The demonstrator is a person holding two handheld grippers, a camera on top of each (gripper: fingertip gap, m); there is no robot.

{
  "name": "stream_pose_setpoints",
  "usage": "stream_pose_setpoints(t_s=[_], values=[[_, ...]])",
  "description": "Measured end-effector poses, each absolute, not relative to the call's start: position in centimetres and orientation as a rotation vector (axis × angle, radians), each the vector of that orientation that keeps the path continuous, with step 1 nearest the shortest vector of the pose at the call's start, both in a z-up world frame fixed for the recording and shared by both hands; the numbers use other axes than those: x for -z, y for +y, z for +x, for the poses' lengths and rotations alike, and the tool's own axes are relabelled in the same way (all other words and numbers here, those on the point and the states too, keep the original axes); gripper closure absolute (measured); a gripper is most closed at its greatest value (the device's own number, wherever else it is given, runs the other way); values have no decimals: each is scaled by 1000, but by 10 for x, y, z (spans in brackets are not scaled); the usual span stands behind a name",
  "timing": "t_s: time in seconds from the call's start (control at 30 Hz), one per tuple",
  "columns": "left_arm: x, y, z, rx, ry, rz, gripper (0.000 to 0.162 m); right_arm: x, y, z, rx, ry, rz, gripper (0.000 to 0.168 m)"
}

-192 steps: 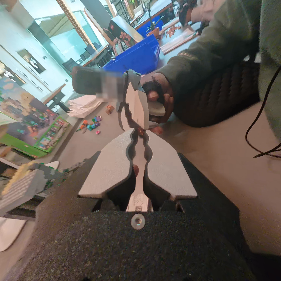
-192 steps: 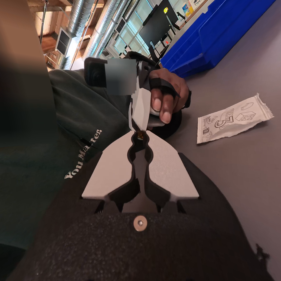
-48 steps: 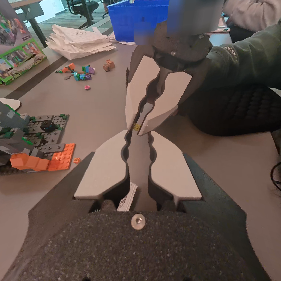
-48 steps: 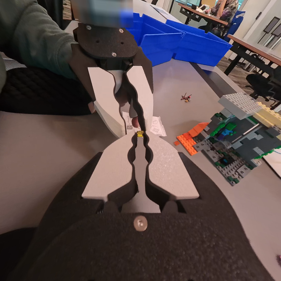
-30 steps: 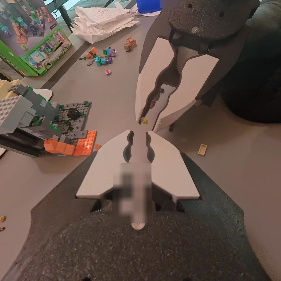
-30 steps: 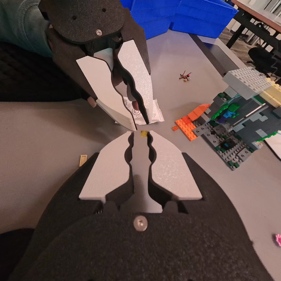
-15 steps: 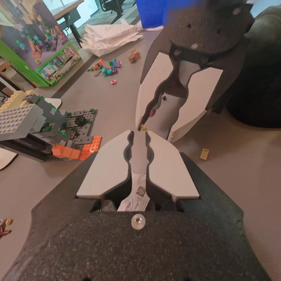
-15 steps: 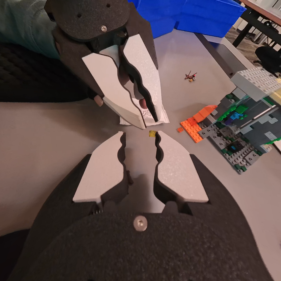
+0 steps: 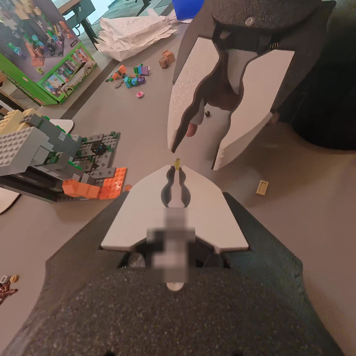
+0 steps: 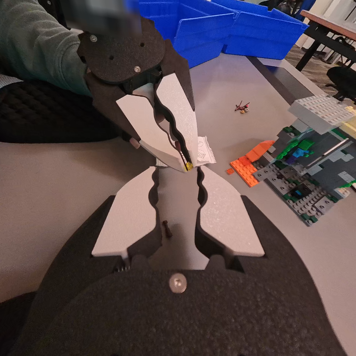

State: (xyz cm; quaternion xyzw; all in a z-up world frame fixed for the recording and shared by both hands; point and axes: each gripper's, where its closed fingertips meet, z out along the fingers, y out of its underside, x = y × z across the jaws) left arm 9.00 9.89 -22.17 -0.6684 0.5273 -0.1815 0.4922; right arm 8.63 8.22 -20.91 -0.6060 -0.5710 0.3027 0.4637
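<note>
Left gripper (image 9: 176, 169) is clenched on a tiny yellow piece (image 9: 176, 163), which stands up out of the fingertips. The right gripper (image 9: 194, 158), tip to tip with it at 12 o'clock, has its jaws spread wide and holds nothing. Its near fingertip hangs just above the piece, apart from it.

That is the change. A second and a half ago the right gripper pinched the piece. Half a second ago its jaws were parted, with the piece at one of its tips and the left's fingers loose around it. Now the left alone grips it, so the piece has passed from right to left.

Seen from the right wrist, the piece shows as a yellow speck at the left's closed tips. A printed white packet (image 10: 204, 152) lies on the grey table (image 10: 57, 183) just behind them. A small dark pin (image 10: 167, 229) lies on the table between the right's open fingers.

From the left wrist, a grey and orange brick model (image 9: 57, 163) stands at 9 o'clock, and a tan tile (image 9: 262, 187) lies at 3 o'clock. Loose coloured bricks (image 9: 133, 77) lie at 11 o'clock, with crumpled white paper bags (image 9: 134, 32) beyond. Blue bins (image 10: 240, 32) sit at 1 o'clock in the right wrist view.
</note>
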Motion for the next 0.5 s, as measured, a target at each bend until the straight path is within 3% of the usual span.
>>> stream_pose_setpoints(t_s=[0.23, 0.5], values=[[224, 98, 92, 449, 1298, -1609, 142, 208, 93, 94, -711, -1362, -1514, 131], [224, 98, 91, 446, 1301, -1607, 142, 215, 108, 118, -694, -1380, -1622, 138]])
